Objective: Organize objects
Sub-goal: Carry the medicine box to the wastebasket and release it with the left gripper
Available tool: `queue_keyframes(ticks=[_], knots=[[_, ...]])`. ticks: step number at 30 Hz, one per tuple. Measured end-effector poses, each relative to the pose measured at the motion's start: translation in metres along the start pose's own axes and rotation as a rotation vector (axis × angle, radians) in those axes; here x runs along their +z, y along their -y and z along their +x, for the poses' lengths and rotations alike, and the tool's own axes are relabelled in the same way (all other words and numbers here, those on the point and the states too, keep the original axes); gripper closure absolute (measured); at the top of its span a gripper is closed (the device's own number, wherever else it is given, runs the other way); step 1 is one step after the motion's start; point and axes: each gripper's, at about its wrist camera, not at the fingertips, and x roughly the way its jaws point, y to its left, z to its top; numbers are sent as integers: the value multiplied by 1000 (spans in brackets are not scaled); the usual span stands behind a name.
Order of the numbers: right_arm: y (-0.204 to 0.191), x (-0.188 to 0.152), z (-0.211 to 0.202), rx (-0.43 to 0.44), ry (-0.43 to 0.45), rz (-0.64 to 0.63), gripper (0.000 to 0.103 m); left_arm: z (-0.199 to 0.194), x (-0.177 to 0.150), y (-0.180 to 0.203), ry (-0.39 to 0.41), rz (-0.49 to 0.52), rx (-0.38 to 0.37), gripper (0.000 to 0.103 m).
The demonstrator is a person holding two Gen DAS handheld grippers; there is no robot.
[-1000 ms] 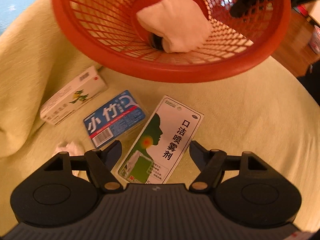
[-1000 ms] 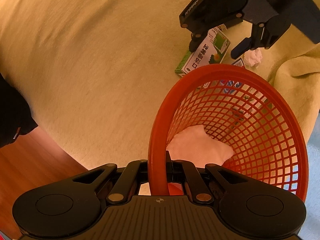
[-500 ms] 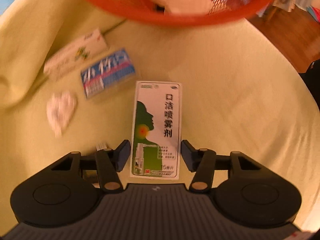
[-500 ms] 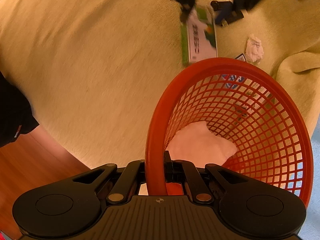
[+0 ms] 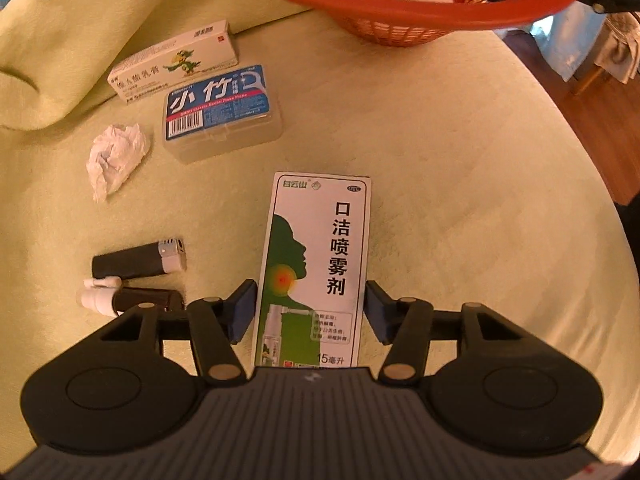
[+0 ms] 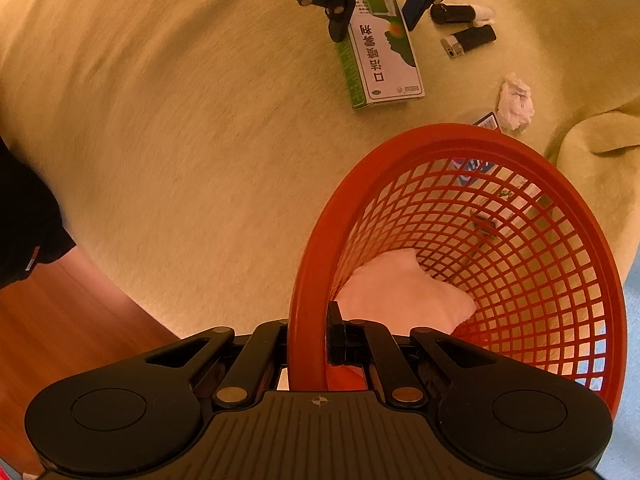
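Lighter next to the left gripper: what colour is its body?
Black body with a silver-white top, clearest in the left wrist view.

Yellow-green blanket [image 5: 460,152], wood floor [image 6: 60,320] beside it.

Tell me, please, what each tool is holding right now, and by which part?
The right tool clamps the red plastic mesh basket by its rim. The left tool straddles the white-and-green spray box, open, holding nothing.
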Motion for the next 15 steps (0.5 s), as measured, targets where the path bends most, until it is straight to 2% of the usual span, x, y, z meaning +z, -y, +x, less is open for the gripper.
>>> queue_keyframes(ticks=[9, 15], knots=[[3, -3, 3, -6, -8, -9, 103, -15, -5, 4, -24, -86, -16, 52], [3, -3, 2, -14, -11, -17, 103, -41, -9, 4, -7, -175, -7, 53]])
